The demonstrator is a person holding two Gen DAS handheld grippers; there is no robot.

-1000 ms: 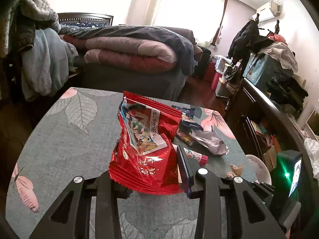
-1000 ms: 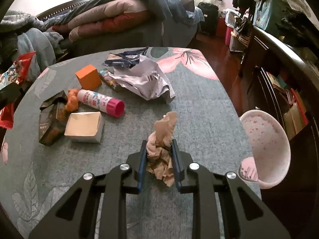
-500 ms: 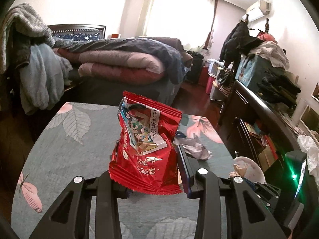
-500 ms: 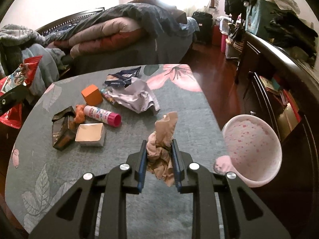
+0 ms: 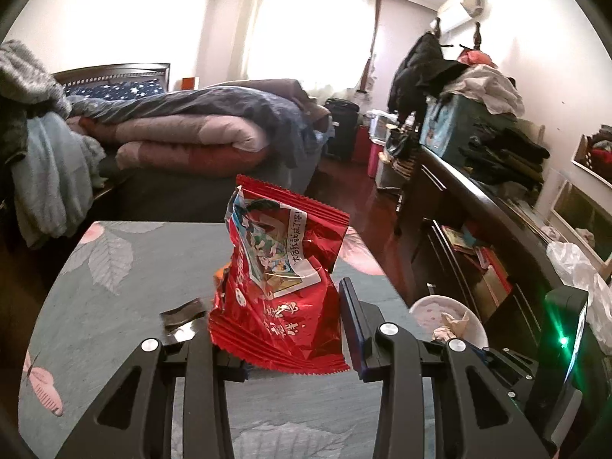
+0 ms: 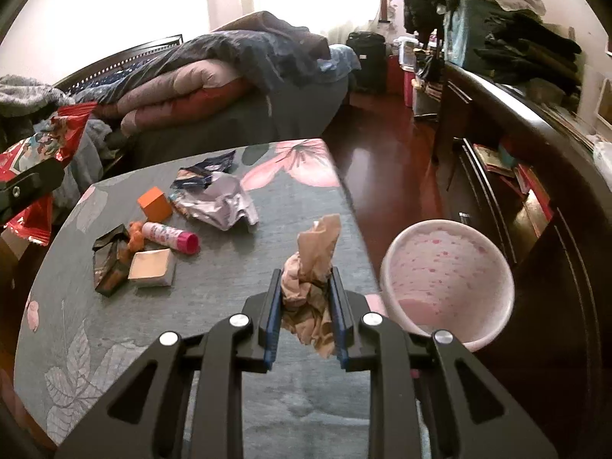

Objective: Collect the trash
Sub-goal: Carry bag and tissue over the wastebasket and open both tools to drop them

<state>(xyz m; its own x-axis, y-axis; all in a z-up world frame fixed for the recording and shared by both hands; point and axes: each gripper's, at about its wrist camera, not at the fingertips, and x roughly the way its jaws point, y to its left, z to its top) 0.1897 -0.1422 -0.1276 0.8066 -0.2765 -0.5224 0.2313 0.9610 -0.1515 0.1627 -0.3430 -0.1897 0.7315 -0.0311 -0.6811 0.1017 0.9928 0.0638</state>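
My left gripper [image 5: 283, 329] is shut on a red snack bag [image 5: 281, 287] and holds it upright above the grey floral table [image 5: 114, 306]. My right gripper [image 6: 306, 306] is shut on a crumpled tan tissue [image 6: 311, 267], raised above the table's right edge next to the pink bin [image 6: 447, 279] on the floor. The bin [image 5: 447, 315] also shows in the left wrist view, with the tissue in front of it. The red bag [image 6: 34, 160] shows at the left edge of the right wrist view.
On the table lie crumpled silver and blue wrappers [image 6: 218, 199], an orange block [image 6: 155, 203], a glue stick [image 6: 170, 236], a small tan box [image 6: 151, 267] and a dark wrapper [image 6: 109, 264]. A bed [image 6: 229, 88] stands behind, a dark dresser [image 6: 535, 176] to the right.
Both grippers rose and drew back with their loads. The right gripper swung toward the pink bin, which now looks larger and closer. Both grips are unchanged.
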